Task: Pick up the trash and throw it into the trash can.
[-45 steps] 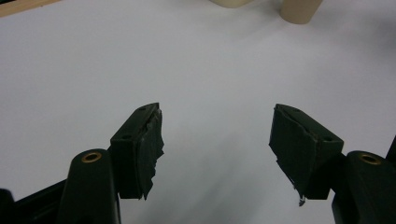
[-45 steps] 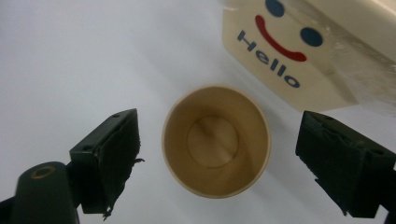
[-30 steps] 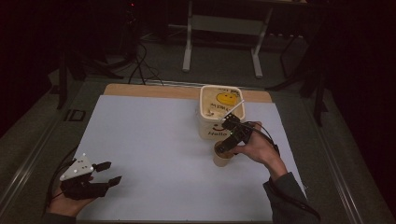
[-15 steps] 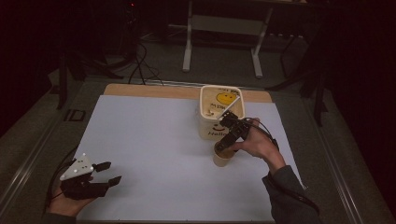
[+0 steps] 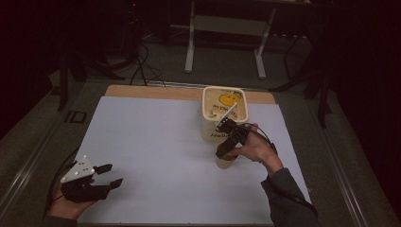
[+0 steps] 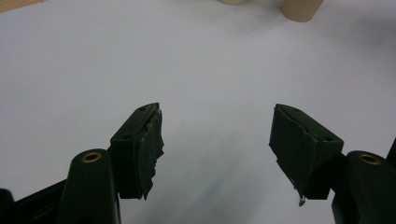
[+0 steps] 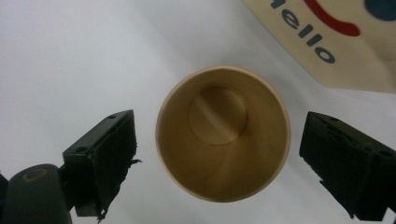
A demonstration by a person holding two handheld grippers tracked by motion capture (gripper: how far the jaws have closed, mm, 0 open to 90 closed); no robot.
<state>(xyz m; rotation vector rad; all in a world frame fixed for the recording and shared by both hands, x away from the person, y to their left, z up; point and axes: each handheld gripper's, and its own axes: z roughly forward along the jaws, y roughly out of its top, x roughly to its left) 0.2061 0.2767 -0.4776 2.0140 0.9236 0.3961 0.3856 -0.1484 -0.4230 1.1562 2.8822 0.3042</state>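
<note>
The room is dark, and the far end past the white sheet [image 5: 161,156] is hard to make out. From above, the paper cup [image 5: 226,161] is mostly hidden under the right gripper [image 5: 226,150] and the hand [image 5: 255,149] that holds it. Just the pale bottom part of the cup peeks out. The tub [image 5: 225,111] with the yellow smiley stands just behind the cup, on the far side of it. I cannot tell from above if the two touch. In the right gripper view the tub [image 7: 327,42] is cut off at the top corner, and I can read only "hello" on it.

In that same view the cup [image 7: 223,133] stands upright with its mouth facing up, and I can see down to its round bottom. The right gripper [image 7: 219,158] hangs over the cup with its jaws spread wide. One jaw is on each side of the cup. There is a small gap on both sides, so neither jaw touches it.

The left gripper [image 5: 106,176] lies far from the cup, at the near left corner of the sheet. Its jaws are spread wide too, with nothing between them but white sheet. In the left gripper view [image 6: 215,140], the cup [image 6: 301,7] is far off and cut by the top edge.
</note>
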